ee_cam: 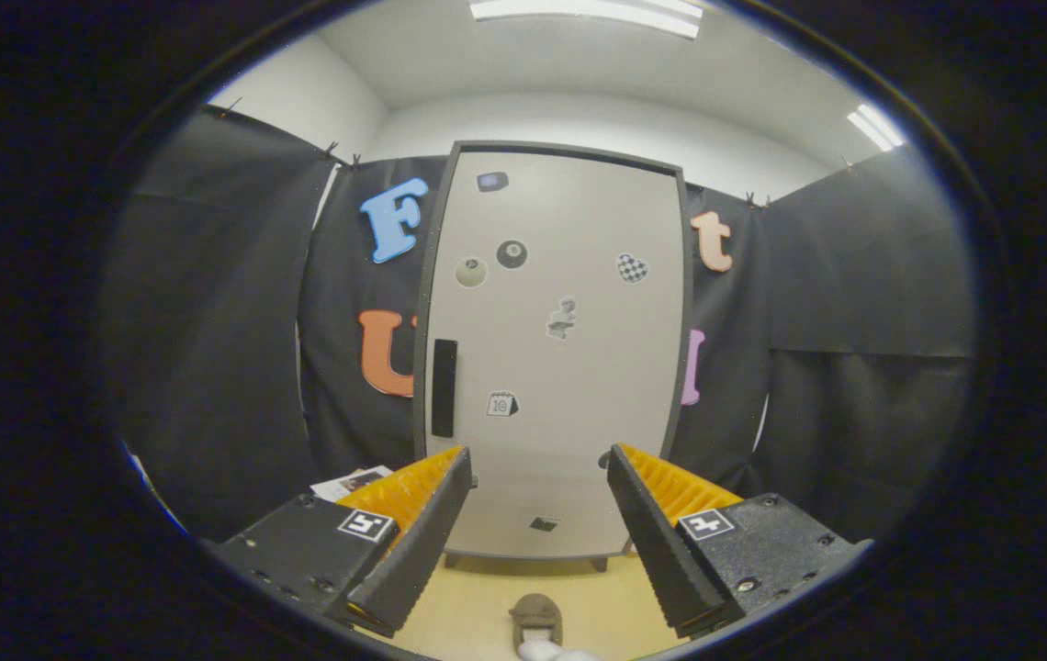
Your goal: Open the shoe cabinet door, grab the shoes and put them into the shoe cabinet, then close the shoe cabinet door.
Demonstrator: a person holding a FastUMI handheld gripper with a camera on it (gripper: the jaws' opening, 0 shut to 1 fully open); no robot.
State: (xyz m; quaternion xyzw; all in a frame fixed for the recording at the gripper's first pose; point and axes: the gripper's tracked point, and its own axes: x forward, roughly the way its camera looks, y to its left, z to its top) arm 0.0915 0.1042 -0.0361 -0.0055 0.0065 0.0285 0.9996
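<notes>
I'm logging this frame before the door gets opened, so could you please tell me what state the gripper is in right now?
Gripper: jaws open, holding nothing, aimed at the closed shoe cabinet door.

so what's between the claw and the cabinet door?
Gripper view: claw open, fingers spread, nothing held. Between it and the closed cabinet door lies bare floor; the shoe sits nearer, low between the fingers.

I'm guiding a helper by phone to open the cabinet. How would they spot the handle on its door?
Find the tall pale cabinet standing against the black cloth wall, beyond the open gripper. Its door carries several small stickers. The handle sits by the door's left edge, about halfway up: a plain black upright bar, longer and darker than any sticker.
</notes>
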